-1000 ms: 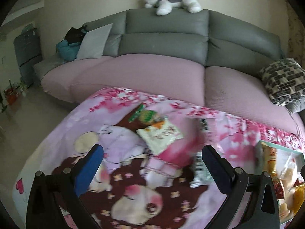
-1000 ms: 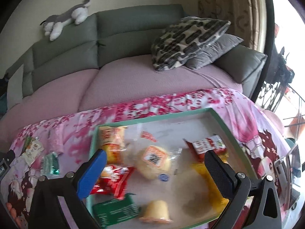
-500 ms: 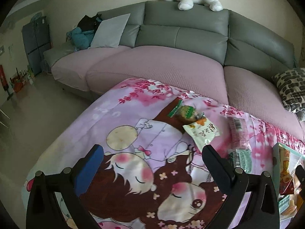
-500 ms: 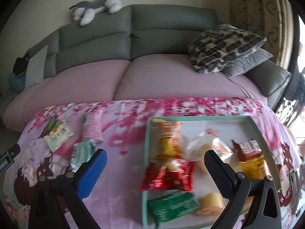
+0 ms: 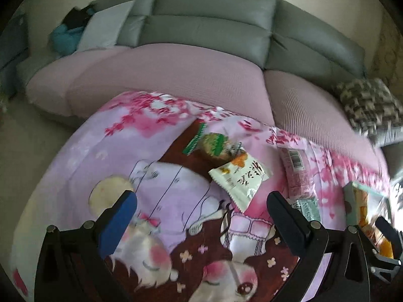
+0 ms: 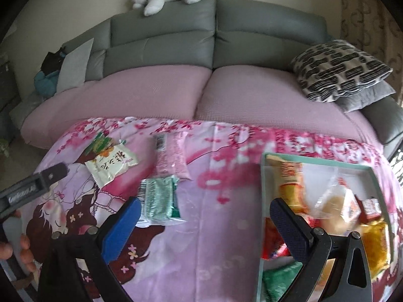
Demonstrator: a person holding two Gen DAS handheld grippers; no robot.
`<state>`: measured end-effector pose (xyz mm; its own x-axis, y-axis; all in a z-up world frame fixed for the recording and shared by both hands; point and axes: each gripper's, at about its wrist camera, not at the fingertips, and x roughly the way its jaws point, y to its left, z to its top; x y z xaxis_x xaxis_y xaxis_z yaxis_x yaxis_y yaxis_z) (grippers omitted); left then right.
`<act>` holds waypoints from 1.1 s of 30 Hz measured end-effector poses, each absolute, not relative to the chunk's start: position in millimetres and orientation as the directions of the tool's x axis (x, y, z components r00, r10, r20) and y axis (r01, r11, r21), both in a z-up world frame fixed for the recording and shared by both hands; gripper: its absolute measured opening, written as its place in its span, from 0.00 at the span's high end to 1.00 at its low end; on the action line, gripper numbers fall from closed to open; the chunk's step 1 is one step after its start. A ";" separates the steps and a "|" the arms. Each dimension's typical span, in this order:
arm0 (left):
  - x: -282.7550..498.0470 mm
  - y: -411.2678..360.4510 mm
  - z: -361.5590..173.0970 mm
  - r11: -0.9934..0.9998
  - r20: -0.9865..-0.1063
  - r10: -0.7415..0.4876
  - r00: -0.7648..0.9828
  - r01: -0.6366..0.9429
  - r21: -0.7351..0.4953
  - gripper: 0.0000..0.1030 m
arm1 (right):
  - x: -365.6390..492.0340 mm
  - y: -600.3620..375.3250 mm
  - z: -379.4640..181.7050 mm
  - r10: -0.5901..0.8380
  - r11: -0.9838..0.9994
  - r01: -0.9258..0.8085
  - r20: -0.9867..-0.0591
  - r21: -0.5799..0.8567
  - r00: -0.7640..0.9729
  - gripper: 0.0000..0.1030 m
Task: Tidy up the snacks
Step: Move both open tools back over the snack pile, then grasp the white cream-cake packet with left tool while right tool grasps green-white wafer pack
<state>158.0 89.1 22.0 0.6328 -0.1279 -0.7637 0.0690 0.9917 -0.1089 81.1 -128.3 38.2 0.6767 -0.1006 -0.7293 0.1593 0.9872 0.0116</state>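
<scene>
- Left wrist view: the left gripper (image 5: pixel 201 210) stands wide open and holds nothing. Compared with half a second ago the cream snack packet (image 5: pixel 240 177) has grown larger and slid toward frame centre, just above the gap between the fingers, so the tool has closed in on the loose snacks.
- That shift suggests the next pick is being lined up; the cream packet or the green-wrapped snack (image 5: pixel 214 144) touching its upper left corner looks the likeliest target.
- A pink packet (image 5: pixel 297 176) lies right of centre and a small teal packet (image 5: pixel 308 207) sits just beside the right finger, all on the cartoon-print blanket (image 5: pixel 100 151).
- At the far right edge a corner of the green tray (image 5: pixel 348 197) shows, with yellow-orange wrappers inside; the rest is cut off.
- Right wrist view: the right gripper (image 6: pixel 205 210) is also spread wide and empty. The view has swung left since a moment ago: the tray now sits lower right, and the teal packet (image 6: pixel 158 200) lies beside the blue finger.
- The tray (image 6: pixel 314 162) already holds several snacks: an orange-yellow packet (image 6: pixel 293 183), a clear-wrapped bun (image 6: pixel 338 206), red wrappers, a yellow packet and a green one at the bottom.
- Four snacks remain outside it, in the left half of the frame, so the sorting looks partly done.
</scene>
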 end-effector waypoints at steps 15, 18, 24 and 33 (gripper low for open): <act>217.2 29.2 -12.0 0.948 -0.832 -0.192 0.521 0.319 -0.019 0.20 | 128.5 -105.3 -11.7 -0.012 0.996 0.082 -0.801 0.046 0.598 0.00; 224.1 18.9 -20.3 0.941 -0.841 -0.162 0.516 0.338 0.027 0.25 | 133.0 -101.1 -19.1 -0.010 0.996 0.074 -0.808 0.042 0.589 0.00; 229.6 11.3 -27.7 0.935 -0.851 -0.157 0.502 0.353 0.036 0.38 | 138.5 -99.3 -29.4 -0.008 0.996 0.078 -0.815 0.045 0.579 0.00; 227.3 4.1 -30.7 0.926 -0.857 -0.126 0.500 0.369 0.080 0.42 | 141.9 -98.8 -38.1 -0.016 0.996 0.086 -0.820 0.040 0.572 0.08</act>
<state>227.3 4.1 -30.7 0.5000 -0.1257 -0.8568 0.3692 0.9260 0.0796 141.9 -98.8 -38.1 0.5720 -0.0161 -0.8201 0.0857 0.9955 0.0403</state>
